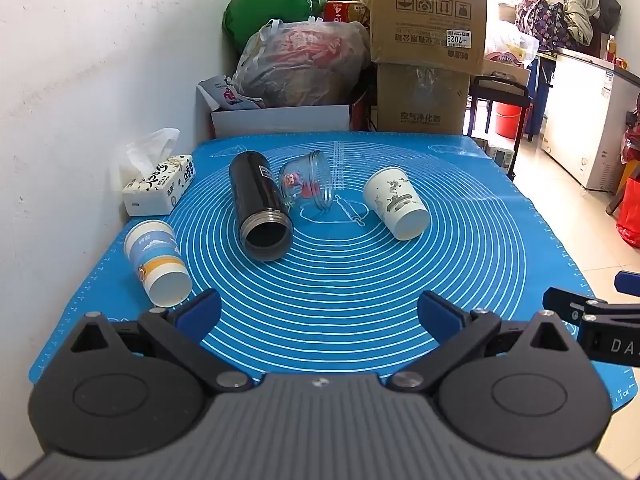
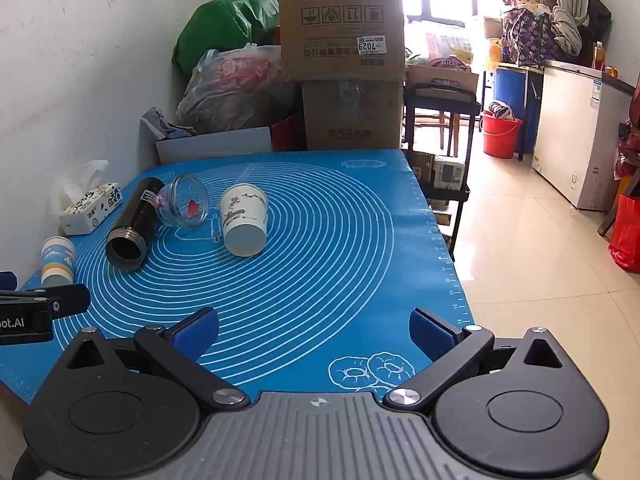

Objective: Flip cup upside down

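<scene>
Several cups lie on their sides on the blue mat (image 1: 340, 280). A white paper cup with ink drawings (image 1: 396, 202) (image 2: 243, 220) lies right of centre. A clear glass jar (image 1: 310, 180) (image 2: 184, 200) lies beside a black flask (image 1: 262, 204) (image 2: 132, 224). A blue and white paper cup (image 1: 158, 264) (image 2: 58, 260) lies at the left edge. My left gripper (image 1: 320, 312) is open and empty near the mat's front edge. My right gripper (image 2: 314, 330) is open and empty at the front right.
A tissue box (image 1: 160, 188) stands at the back left by the white wall. Cardboard boxes (image 1: 428, 40) and plastic bags (image 1: 300, 64) are piled behind the table. The table's right edge (image 2: 440, 240) drops to a tiled floor with a red bucket (image 2: 500, 132).
</scene>
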Available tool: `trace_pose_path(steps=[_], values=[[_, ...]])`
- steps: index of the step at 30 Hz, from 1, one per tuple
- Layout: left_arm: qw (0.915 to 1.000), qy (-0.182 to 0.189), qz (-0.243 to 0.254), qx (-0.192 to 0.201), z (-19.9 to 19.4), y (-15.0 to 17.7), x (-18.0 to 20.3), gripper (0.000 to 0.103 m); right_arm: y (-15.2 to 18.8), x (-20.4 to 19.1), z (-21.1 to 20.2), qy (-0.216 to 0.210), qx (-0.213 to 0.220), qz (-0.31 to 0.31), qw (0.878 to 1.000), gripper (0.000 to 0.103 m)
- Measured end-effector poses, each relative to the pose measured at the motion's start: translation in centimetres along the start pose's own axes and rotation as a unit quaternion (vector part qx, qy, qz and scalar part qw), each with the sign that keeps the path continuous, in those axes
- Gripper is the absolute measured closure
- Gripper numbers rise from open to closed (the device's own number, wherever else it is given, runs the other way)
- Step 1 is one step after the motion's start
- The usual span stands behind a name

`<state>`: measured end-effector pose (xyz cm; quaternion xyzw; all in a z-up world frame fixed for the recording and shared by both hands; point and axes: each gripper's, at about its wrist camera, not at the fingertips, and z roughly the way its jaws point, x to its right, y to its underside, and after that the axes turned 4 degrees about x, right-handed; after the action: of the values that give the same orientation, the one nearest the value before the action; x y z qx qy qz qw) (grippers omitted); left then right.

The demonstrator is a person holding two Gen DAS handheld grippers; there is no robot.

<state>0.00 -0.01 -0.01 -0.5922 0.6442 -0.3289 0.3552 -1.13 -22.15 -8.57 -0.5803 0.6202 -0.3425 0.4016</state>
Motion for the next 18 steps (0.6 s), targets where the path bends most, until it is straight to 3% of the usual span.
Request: trace_pose_path(steps=[18], values=[[1.0000, 0.000, -0.002, 0.002, -0.19, -0.16, 0.14, 0.000, 0.01, 0.00, 0.06, 0.000, 0.002, 0.000, 1.000, 0.000]])
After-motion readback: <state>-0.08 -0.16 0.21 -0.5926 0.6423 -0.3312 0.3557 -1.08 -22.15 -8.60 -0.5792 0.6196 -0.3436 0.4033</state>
